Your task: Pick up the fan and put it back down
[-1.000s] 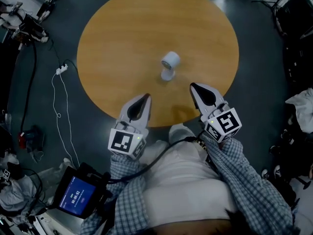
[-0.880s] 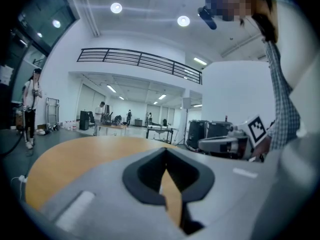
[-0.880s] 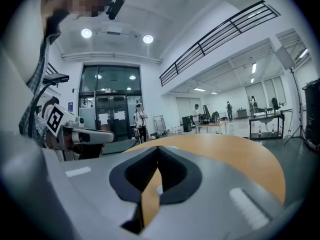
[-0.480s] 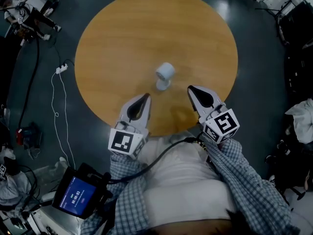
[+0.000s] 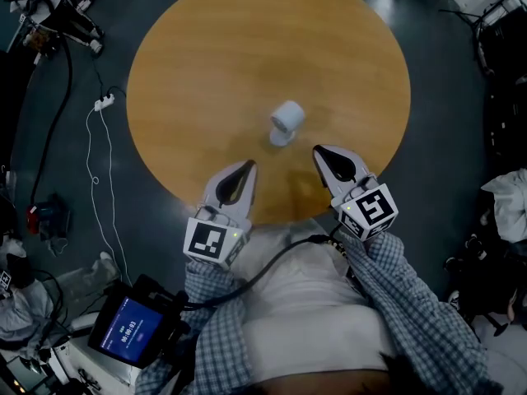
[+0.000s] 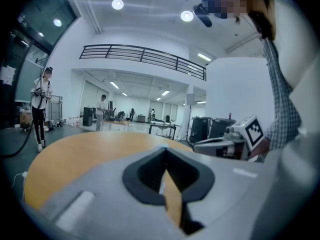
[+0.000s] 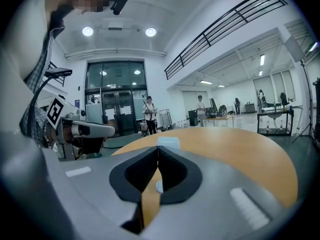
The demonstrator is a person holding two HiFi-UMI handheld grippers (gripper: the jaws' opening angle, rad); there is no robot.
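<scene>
A small white fan (image 5: 286, 122) stands on the round wooden table (image 5: 214, 64), a little nearer its close edge than its middle. My left gripper (image 5: 247, 166) hovers over the table's near edge, below and left of the fan, with its jaws shut and nothing in them. My right gripper (image 5: 317, 151) is just below and right of the fan, also shut and empty. In the right gripper view the fan's white top (image 7: 168, 142) peeks over the closed jaw tips, and the left gripper (image 7: 80, 129) shows at the left. The left gripper view shows the right gripper (image 6: 235, 139) at its right.
Dark floor surrounds the table. A white power strip (image 5: 103, 102) and cables lie on the floor at left. A tablet (image 5: 132, 329) hangs at the person's left hip. People stand far off in the hall (image 7: 149, 115).
Both grippers have crept a little forward toward the fan and slightly down. The fan has kept its place on the table; its shift in the picture comes from the head camera moving.
</scene>
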